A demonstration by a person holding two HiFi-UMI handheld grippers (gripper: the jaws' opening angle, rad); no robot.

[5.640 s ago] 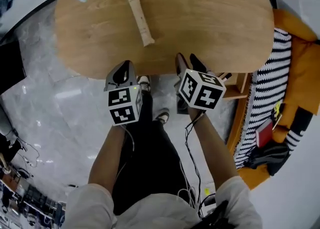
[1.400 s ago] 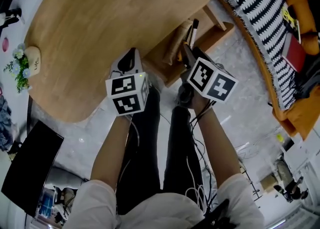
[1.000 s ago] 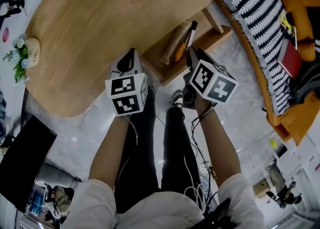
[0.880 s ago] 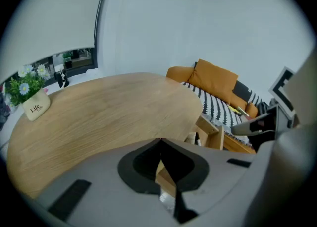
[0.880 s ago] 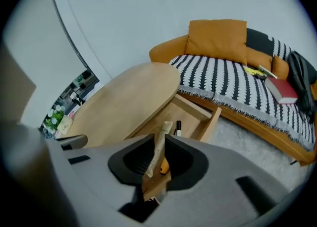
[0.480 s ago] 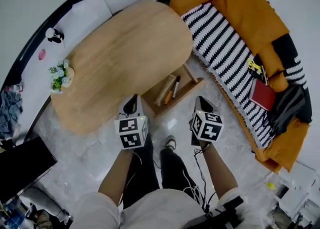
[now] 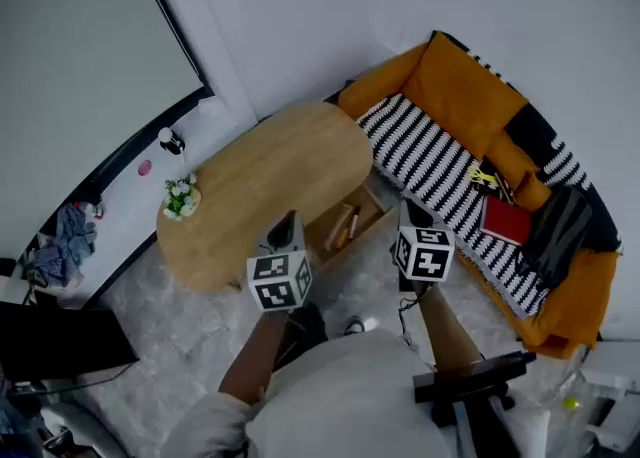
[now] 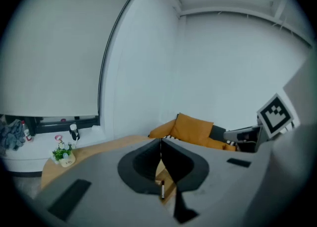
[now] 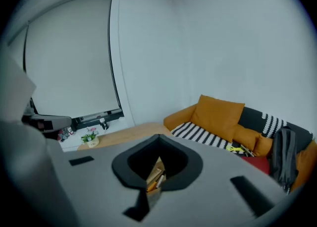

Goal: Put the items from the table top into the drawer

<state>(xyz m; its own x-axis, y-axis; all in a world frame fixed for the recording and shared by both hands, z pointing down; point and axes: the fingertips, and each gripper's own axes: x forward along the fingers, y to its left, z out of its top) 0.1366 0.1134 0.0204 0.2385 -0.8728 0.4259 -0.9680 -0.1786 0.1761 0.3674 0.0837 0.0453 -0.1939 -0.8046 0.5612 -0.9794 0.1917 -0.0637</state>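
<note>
Wooden drawer (image 7: 373, 213) open: tube (image 7: 334, 227), markers (image 7: 352, 223) inside | left gripper (image 8: 161, 145), right gripper (image 9: 158, 142): fingers together, empty

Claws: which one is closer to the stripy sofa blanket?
The right claw, shut and empty, beside the striped blanket; the left claw hangs by the wooden table.

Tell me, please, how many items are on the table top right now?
1: a small flower pot at the table's left end; part of the near edge is hidden.

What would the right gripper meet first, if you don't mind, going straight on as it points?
The right gripper looks aimed at the open drawer and the items in it, though depth is unclear.
</note>
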